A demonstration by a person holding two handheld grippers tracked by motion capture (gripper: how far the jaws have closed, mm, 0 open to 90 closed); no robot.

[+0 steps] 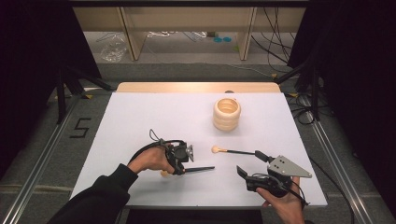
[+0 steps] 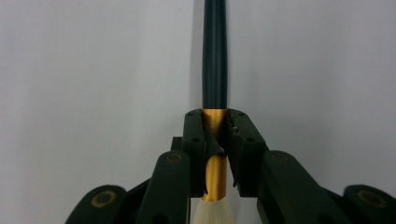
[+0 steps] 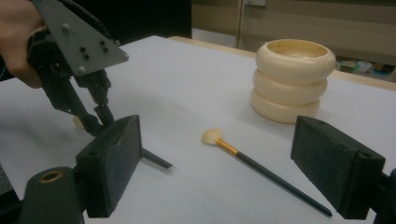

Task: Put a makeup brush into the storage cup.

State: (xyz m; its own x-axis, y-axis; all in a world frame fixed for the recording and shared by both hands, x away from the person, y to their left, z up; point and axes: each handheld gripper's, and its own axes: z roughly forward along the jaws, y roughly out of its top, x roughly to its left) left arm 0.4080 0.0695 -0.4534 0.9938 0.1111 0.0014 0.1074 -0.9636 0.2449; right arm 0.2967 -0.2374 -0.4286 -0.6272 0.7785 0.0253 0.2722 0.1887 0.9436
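Observation:
My left gripper [image 1: 181, 163] [image 2: 215, 119] is shut on the gold ferrule of a black-handled brush [image 2: 215, 56]. Its pale bristles [image 2: 212, 212] point back toward the hand, and the handle [image 1: 201, 169] runs out to the right just above the white table. A second brush [image 1: 236, 151] [image 3: 261, 168] lies flat, with its cream head [image 3: 212, 136] toward the middle of the table. My right gripper [image 1: 252, 164] [image 3: 219, 158] stands open around that brush's handle end, and its pads do not touch it. A cream ribbed holder [image 1: 227, 113] [image 3: 292, 79] stands upright farther back.
A white sheet [image 1: 140, 121] covers the table, with a wooden strip [image 1: 196, 87] along the far edge. Metal rails run along both sides. Beyond the far edge, wooden shelving and cables [image 1: 275, 32] stand on the floor. The left gripper [image 3: 100, 119] sits close to my right jaw's left pad.

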